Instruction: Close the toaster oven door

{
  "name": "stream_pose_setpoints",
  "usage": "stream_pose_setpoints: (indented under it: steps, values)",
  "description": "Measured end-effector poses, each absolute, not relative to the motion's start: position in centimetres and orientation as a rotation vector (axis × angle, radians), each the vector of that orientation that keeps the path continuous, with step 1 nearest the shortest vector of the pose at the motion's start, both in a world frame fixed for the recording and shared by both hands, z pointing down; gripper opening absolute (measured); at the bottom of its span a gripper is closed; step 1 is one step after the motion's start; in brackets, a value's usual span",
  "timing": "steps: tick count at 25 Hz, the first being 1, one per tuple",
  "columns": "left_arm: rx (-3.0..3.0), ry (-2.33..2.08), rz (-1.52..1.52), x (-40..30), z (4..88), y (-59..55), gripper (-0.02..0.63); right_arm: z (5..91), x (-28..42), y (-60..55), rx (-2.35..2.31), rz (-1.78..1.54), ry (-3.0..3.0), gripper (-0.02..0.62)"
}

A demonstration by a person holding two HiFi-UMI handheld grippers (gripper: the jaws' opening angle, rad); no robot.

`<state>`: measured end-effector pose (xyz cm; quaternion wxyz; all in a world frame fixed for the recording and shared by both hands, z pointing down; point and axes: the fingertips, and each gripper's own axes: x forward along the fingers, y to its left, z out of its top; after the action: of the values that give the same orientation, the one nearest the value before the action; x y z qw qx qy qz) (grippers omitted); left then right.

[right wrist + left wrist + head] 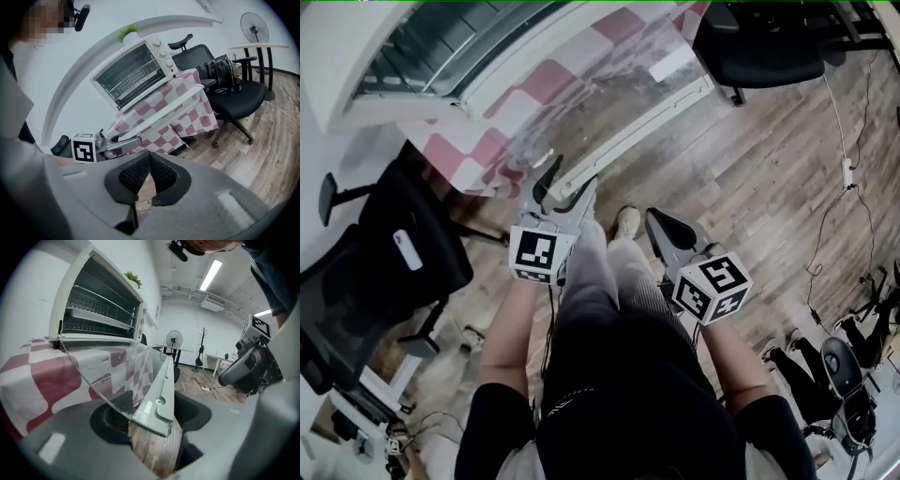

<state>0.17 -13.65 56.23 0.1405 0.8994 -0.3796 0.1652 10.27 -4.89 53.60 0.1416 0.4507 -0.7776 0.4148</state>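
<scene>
The door still hangs fully open from the oven on the counter, its corner between your left claw's parted jaws, while your right claw is pressed together and empty, so the whole lift remains.

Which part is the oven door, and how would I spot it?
Find the red-and-white checked cloth; a white toaster oven sits on it. The door juts forward, open, from the oven's bottom edge. It is the only clear glass pane here, rimmed by a pale metal bar.
</scene>
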Motion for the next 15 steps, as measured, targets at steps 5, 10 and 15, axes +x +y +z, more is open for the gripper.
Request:
stream_pose_setpoints:
  steps: [5,10,15]
  values:
    - [2.562,-1.073,0.439,0.4,54.6,-13.2,0.285,52.1,10.0,-5.6,1.293,1.172,-2.276,0.003]
    - [2.544,-1.053,0.38,0.6,52.4,-13.0,0.287,50.7,9.3,-6.1,1.272,1.144,-2.311,0.002]
    - [2.555,-1.068,0.339,0.3,49.8,-13.1,0.264,49.0,8.3,-6.6,1.237,1.113,-2.349,0.003]
